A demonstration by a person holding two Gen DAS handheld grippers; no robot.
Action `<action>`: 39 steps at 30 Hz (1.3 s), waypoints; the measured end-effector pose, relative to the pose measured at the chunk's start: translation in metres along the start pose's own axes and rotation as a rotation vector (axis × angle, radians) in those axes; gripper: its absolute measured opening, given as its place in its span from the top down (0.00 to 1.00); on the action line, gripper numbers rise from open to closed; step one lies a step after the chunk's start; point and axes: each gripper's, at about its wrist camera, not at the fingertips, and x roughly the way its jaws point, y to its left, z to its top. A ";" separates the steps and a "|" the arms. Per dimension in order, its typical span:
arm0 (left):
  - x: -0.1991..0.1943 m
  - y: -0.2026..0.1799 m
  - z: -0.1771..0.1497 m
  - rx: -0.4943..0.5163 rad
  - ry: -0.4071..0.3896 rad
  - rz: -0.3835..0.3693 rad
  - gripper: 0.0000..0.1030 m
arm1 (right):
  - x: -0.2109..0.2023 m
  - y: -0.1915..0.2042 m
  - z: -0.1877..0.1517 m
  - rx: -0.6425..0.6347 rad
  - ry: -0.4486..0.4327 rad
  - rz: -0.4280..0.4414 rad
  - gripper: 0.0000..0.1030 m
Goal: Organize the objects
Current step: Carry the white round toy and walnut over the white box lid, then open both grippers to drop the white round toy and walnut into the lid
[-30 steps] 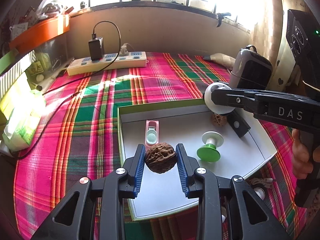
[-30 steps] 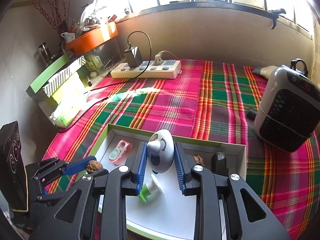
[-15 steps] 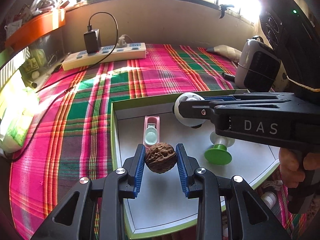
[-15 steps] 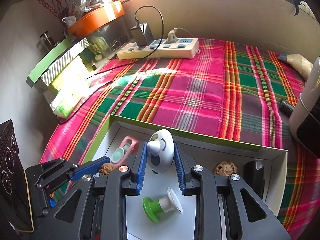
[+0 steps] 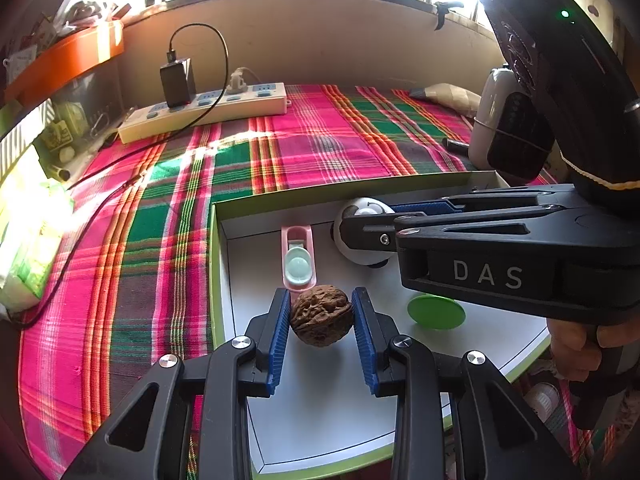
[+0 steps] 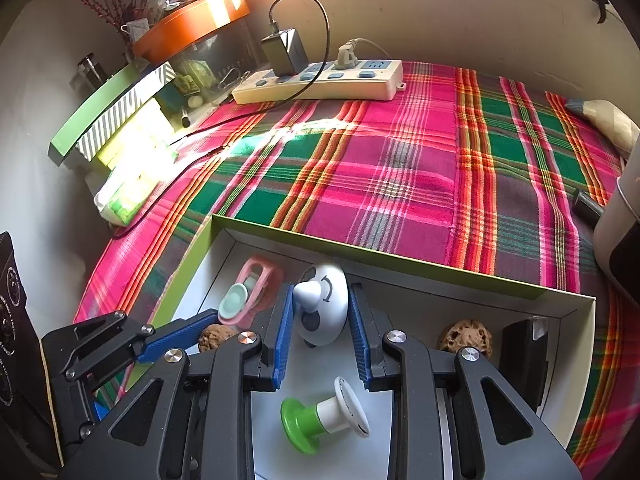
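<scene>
The plaid-covered counter (image 6: 400,168) carries a shallow green-rimmed box (image 6: 360,249) with a white floor, and most of the sorting looks done. Already lying in the box are a black block (image 6: 522,354) at its right end, a pitted brown nut (image 6: 466,338) just beside that, a pink case with a pale green disc (image 6: 250,294) toward the far left corner, and a green-and-white spool (image 6: 324,416) on its side near the middle. Two pieces are not yet set down: a white egg-shaped toy (image 6: 322,304) and a walnut (image 5: 321,314). In the left wrist view some small white things show outside the box at the near right, below the person's hand (image 5: 576,346), but they are too blurred to say whether they remain to be sorted.

The right hand-held gripper (image 6: 322,334) reaches in from the right side, tilted steeply down, its blue pads pinching the egg-shaped toy from both sides low over the far part of the box, beside the pink case. Whether the toy touches the floor I cannot tell.

The left hand-held gripper (image 5: 321,334) comes from the near left, also angled downward, its pads pressed on the walnut's two sides. The walnut hangs over the box's left part, just near of the pink case and above the white floor.
</scene>
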 end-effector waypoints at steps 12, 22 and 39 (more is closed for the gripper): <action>0.000 0.000 0.000 0.003 0.000 0.004 0.72 | 0.003 0.001 0.000 0.001 0.000 -0.006 0.72; 0.001 -0.001 0.000 0.003 0.000 0.006 0.71 | 0.003 0.003 0.000 -0.006 -0.002 -0.014 0.69; -0.008 -0.002 -0.003 0.007 -0.013 0.024 0.64 | -0.009 0.006 -0.002 -0.001 -0.035 -0.041 0.53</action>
